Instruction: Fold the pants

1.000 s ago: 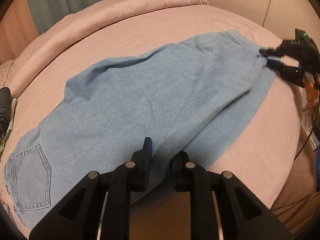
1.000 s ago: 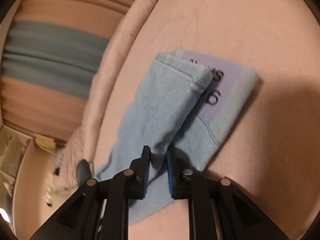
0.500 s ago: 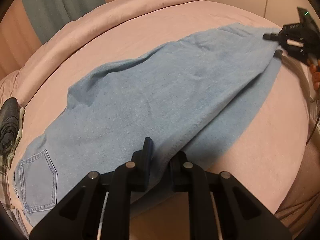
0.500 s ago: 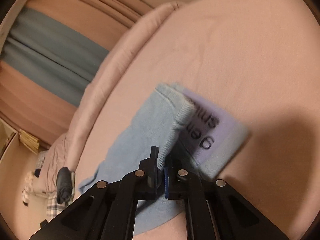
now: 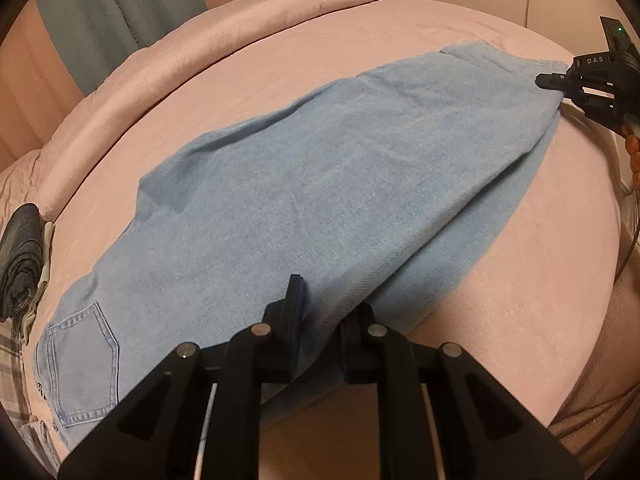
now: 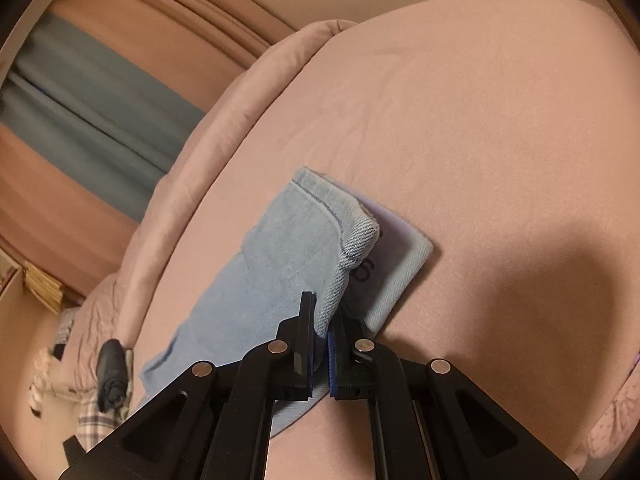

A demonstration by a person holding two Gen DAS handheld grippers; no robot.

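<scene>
Pants [image 5: 320, 184] lie lengthwise on the bed [image 5: 520, 280], left tool [image 5: 326, 304] pinching the near edge, right tool [image 6: 321, 320] pinching the hem.

The only lettering that reads cleanly is "DAS", in pale capitals on the black body of the right gripper [image 5: 554, 82], seen at the right edge of the left wrist view. In the right wrist view, dark printed characters stand on a lilac tag [image 6: 394, 242] lying at the hem of the pants [image 6: 280, 276]; the folded denim covers most of them, and what shows, perhaps a "6", cannot be read with certainty.
</scene>
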